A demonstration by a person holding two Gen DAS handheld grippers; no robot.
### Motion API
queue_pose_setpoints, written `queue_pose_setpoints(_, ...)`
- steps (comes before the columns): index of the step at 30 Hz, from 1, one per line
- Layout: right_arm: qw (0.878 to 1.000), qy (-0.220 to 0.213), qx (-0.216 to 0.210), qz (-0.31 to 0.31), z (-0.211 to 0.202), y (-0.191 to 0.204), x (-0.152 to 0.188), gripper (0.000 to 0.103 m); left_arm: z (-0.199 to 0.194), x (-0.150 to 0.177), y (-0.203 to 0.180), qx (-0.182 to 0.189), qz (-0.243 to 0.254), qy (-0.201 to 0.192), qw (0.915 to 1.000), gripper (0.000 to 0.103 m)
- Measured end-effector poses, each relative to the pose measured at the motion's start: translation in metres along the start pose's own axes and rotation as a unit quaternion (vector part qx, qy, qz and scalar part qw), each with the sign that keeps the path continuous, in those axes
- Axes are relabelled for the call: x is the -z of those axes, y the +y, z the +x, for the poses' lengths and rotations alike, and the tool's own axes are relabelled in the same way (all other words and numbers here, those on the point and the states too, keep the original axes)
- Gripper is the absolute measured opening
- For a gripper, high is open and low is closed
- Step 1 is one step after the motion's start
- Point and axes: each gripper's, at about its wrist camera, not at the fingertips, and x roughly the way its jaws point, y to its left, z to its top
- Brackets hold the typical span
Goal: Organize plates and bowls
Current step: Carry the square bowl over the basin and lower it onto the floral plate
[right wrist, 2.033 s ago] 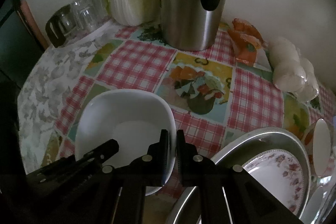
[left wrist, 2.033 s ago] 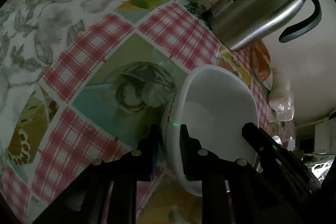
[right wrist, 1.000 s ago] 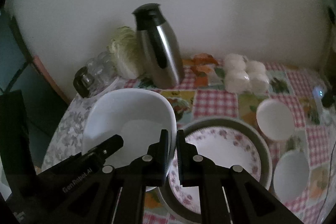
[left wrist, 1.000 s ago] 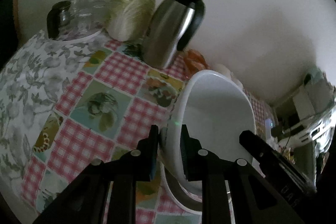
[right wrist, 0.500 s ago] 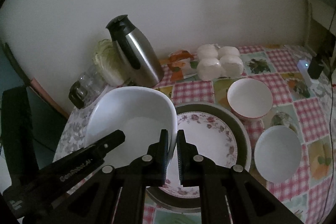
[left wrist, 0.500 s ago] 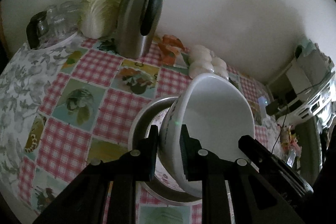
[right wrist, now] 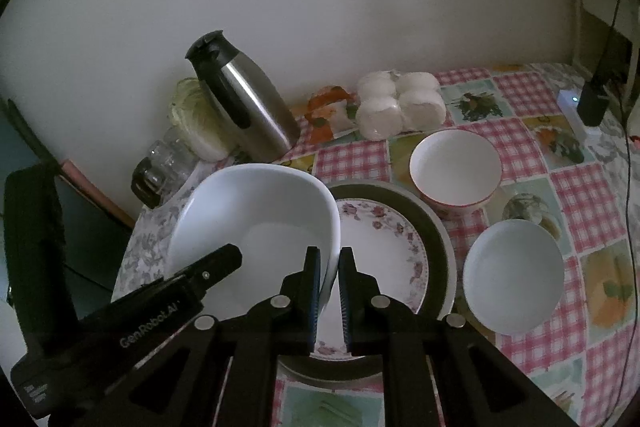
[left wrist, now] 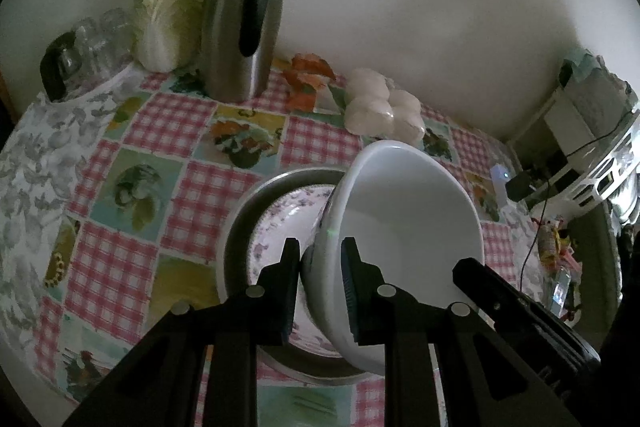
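The white bowl (left wrist: pixel 404 227) hung tilted over the floral plate (right wrist: pixel 384 251), which sat in a metal dish (right wrist: pixel 436 239). The left gripper (left wrist: pixel 320 279) and right gripper (right wrist: pixel 329 287) each pinched opposite sides of its rim. 2 smaller bowls (right wrist: pixel 455 163) (right wrist: pixel 514 275) sat just beside the dish, with a thermos (left wrist: pixel 240 27) near the wall.

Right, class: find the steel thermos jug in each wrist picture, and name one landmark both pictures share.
Left wrist: steel thermos jug upper left, upright by the wall, right of the cabbage.
Right wrist: the jug left of centre, leaning in the fisheye, above the big white bowl.
Shared landmark: the flowered plate.
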Motion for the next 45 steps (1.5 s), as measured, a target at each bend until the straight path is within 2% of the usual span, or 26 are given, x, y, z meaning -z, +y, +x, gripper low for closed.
queue_pose_setpoints(7, 1.000, 0.014, 0.012, -0.003, 0.002, -0.009, 0.002, 0.012, 0.011, 0.005, -0.013, -0.019, 0.018, 0.013, 0.9996, 0.020)
queue_pose_setpoints(12, 0.999, 0.033, 0.015, 0.015, 0.010, -0.020, 0.005, 0.012, 0.018, 0.008, -0.015, -0.020, 0.020, 0.026, 0.9993, 0.020)
queue_pose_setpoints(21, 0.998, 0.053, 0.024, 0.016, 0.025, -0.021, 0.007, 0.012, 0.038, 0.015, -0.015, -0.050, 0.019, 0.054, 0.9971, 0.022)
queue_pose_setpoints(30, 0.996, 0.081, 0.035, 0.021, 0.046, -0.025, 0.014, 0.013, 0.057, 0.020, -0.007, -0.058, 0.009, 0.084, 0.9948, 0.024)
queue_pose_setpoints(45, 0.994, 0.095, 0.039, 0.022, 0.069, -0.028, 0.021, 0.013, 0.089, 0.026, 0.010, -0.045, -0.013, 0.109, 0.9929, 0.025)
